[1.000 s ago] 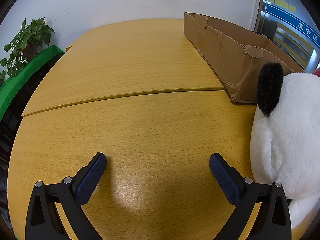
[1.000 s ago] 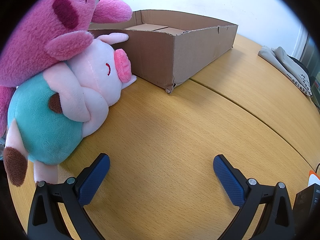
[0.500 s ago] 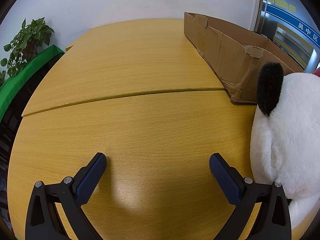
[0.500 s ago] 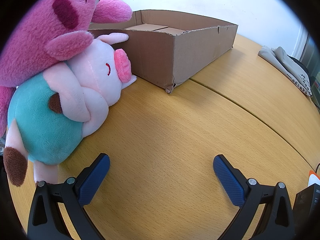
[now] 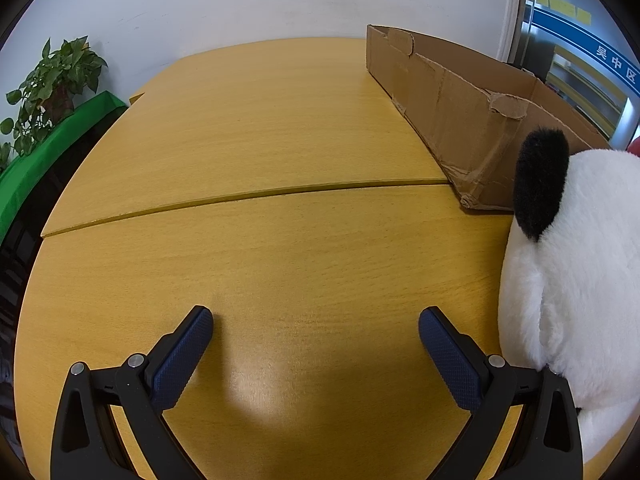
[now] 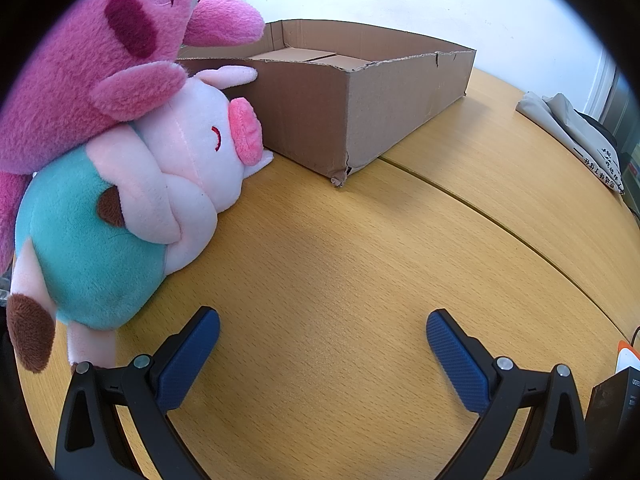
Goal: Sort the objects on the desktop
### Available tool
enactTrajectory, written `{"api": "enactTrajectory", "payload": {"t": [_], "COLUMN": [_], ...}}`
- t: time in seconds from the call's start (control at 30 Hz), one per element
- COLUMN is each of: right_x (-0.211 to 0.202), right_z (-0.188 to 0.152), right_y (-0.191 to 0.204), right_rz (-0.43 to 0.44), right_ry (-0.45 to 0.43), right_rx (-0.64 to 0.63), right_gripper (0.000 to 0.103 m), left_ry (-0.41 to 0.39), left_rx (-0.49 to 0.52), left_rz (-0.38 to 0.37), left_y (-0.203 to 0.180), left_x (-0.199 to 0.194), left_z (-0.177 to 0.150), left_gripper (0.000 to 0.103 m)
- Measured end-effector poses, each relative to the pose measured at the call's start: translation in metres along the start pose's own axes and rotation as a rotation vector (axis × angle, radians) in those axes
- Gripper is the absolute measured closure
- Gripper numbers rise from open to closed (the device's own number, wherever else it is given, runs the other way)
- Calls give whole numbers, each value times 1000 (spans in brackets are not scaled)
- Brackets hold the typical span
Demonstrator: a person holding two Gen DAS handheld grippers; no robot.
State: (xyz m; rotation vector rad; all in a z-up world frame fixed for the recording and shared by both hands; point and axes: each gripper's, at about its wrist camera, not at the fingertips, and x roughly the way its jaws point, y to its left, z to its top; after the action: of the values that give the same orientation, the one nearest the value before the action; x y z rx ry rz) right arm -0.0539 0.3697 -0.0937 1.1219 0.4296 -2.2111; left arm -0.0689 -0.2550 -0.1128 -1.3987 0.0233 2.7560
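Observation:
A white plush with a black ear [image 5: 576, 264] lies at the right edge of the left wrist view, just beyond the right finger of my left gripper [image 5: 316, 320], which stands open over bare wood. A shallow brown cardboard box [image 5: 460, 108] sits behind the plush. In the right wrist view the same cardboard box [image 6: 344, 92] is at centre back. A pink pig plush in a teal outfit [image 6: 132, 208] lies on the table at the left, with a magenta plush [image 6: 96, 72] leaning on top of it. My right gripper [image 6: 323, 322] is open, empty, to the right of the pig.
The wooden table [image 5: 260, 128] has a curved seam running across it. A potted plant [image 5: 52, 88] and a green ledge stand beyond its left edge. Folded grey cloth [image 6: 572, 136] lies at the far right, and a dark box [image 6: 616, 404] sits at the near right corner.

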Motion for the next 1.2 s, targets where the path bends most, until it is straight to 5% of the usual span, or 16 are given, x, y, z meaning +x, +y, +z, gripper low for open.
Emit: {"api": "enactTrajectory", "payload": {"t": [0.13, 0.33, 0.57, 0.73, 0.93, 1.2], "right_x": [1, 2, -10, -75, -150, -148], "right_z": [1, 2, -9, -24, 1, 52], "right_y": [-1, -1, 15, 58, 109, 125], "right_rz": [0, -15, -151, -289, -449, -365], "right_ry": [0, 1, 34, -109, -321, -396], "right_rx": [0, 21, 163, 217, 375, 461], "right_gripper": [0, 0, 0, 0, 0, 0], "left_ry": [-65, -165, -230, -251, -216, -214], "left_rx": [-34, -196, -137, -87, -54, -19], "left_rz": [35, -113, -226, -222, -263, -429], "left_y": [-4, -16, -98, -147, -181, -209], "left_x": [-36, -103, -151, -172, -166, -169], "left_z": [-15, -26, -14, -4, -4, 13], "left_gripper": [0, 0, 0, 0, 0, 0]}}
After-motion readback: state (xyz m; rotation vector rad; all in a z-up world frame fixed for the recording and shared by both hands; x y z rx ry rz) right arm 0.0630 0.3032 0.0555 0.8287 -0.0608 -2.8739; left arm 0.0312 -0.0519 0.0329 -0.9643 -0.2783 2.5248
